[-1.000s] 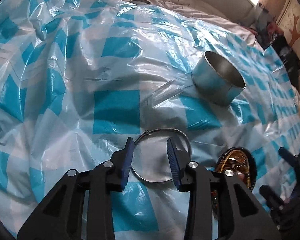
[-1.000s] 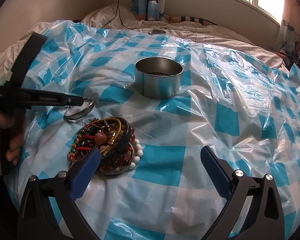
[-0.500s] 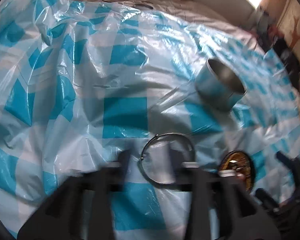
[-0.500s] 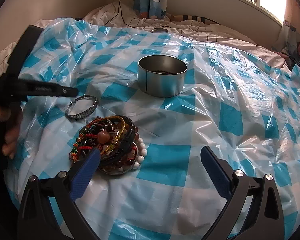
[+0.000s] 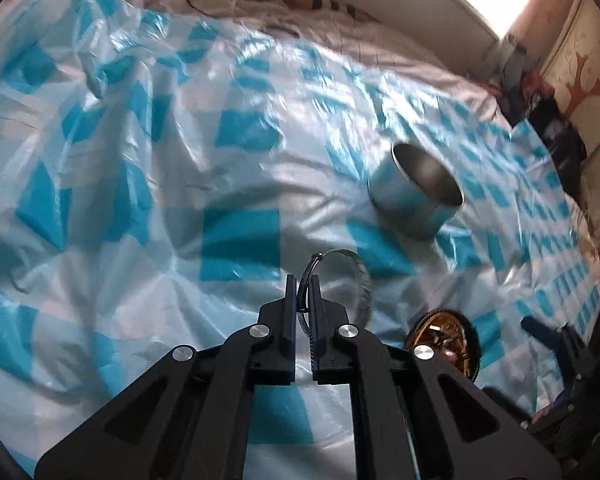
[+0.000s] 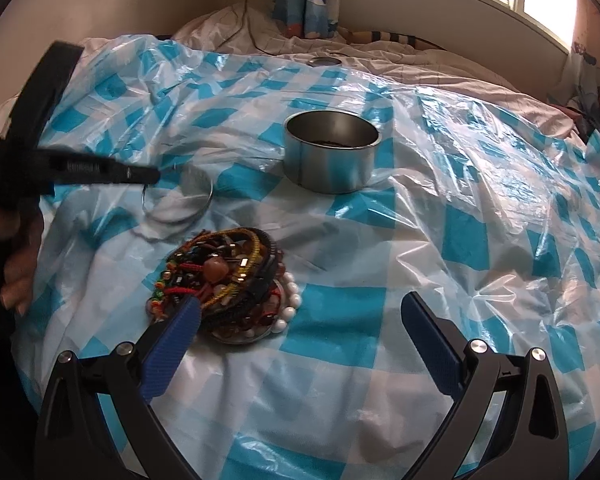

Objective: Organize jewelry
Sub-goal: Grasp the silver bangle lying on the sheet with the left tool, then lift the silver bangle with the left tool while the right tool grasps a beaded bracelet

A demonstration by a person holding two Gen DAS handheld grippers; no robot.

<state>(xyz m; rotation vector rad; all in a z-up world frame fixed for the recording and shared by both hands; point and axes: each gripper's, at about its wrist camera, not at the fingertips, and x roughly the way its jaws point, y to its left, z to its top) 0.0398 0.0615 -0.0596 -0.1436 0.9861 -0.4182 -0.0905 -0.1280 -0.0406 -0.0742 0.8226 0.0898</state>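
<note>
A thin silver bangle (image 5: 360,276) stands on edge just above the blue-and-white plastic sheet, its near rim pinched between the jaws of my left gripper (image 5: 303,285), which is shut on it. From the right wrist view the same bangle (image 6: 195,196) hangs at the tip of the left gripper (image 6: 149,177). A round metal tin (image 5: 416,208) (image 6: 332,160) stands open and upright beyond it. A pile of beaded and corded bracelets (image 6: 227,280) (image 5: 448,336) rests on a small dish. My right gripper (image 6: 300,304) is open and holds nothing, its left finger over the pile's near edge.
The checked plastic sheet (image 6: 460,200) covers a soft, wrinkled bed. A small round lid (image 6: 324,61) lies at the far edge near a cable and a curtain. A person's hand (image 6: 15,272) grips the left tool at the left border. A window is at the back right.
The bangle lay flat between my left gripper's open jaws. Those jaws have closed on its rim and raised it on edge. The right gripper has stayed put.
</note>
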